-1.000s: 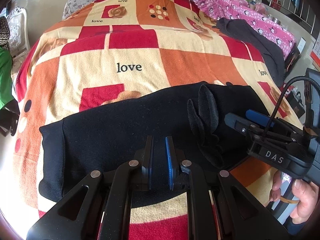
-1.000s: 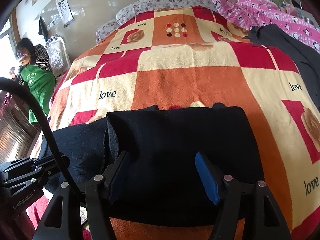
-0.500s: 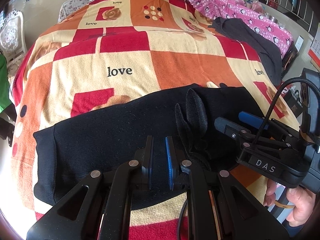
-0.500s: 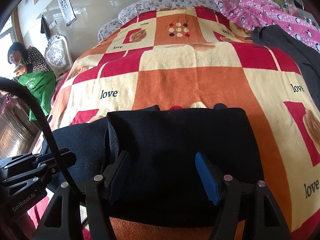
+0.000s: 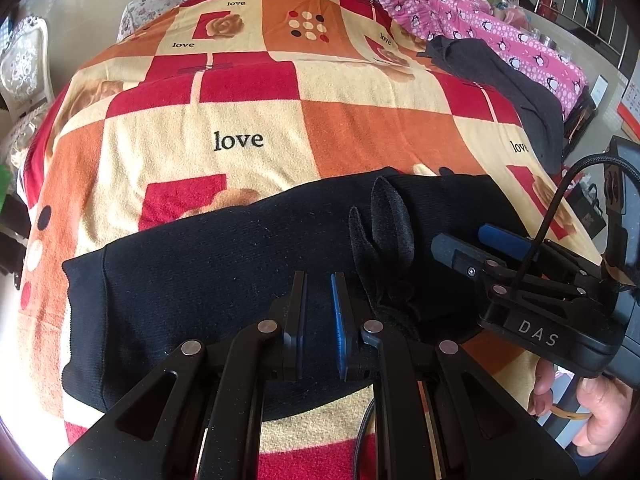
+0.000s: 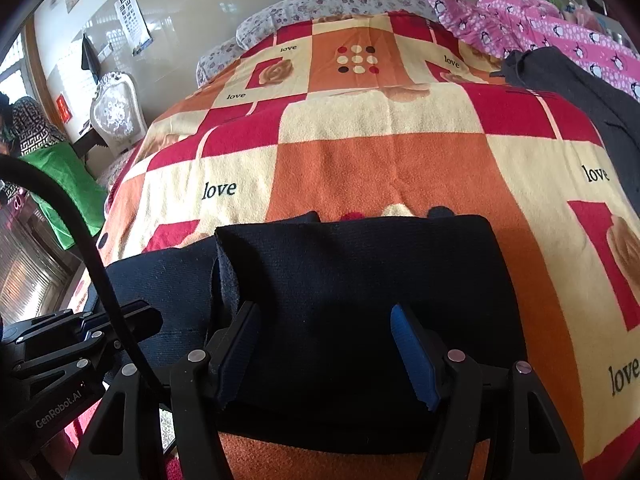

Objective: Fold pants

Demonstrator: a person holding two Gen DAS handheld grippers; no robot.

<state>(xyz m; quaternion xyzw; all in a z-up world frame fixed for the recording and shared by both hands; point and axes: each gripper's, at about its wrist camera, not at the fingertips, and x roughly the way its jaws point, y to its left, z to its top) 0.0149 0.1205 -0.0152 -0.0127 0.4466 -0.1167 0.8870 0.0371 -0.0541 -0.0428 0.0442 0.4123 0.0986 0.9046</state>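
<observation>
I see a dark grey garment [image 5: 516,80] lying on the bed's far right edge, well apart from the black pants [image 5: 224,276]; pink penguin-print bedding [image 6: 560,28] lies beyond it. The pants lie folded on the checked "love" blanket [image 5: 240,120], near its front edge. Left gripper [image 5: 318,300] fingers nearly closed, holding nothing; right gripper [image 6: 324,344] fingers wide apart over the fold. Since the previous frame, layout unchanged.
</observation>
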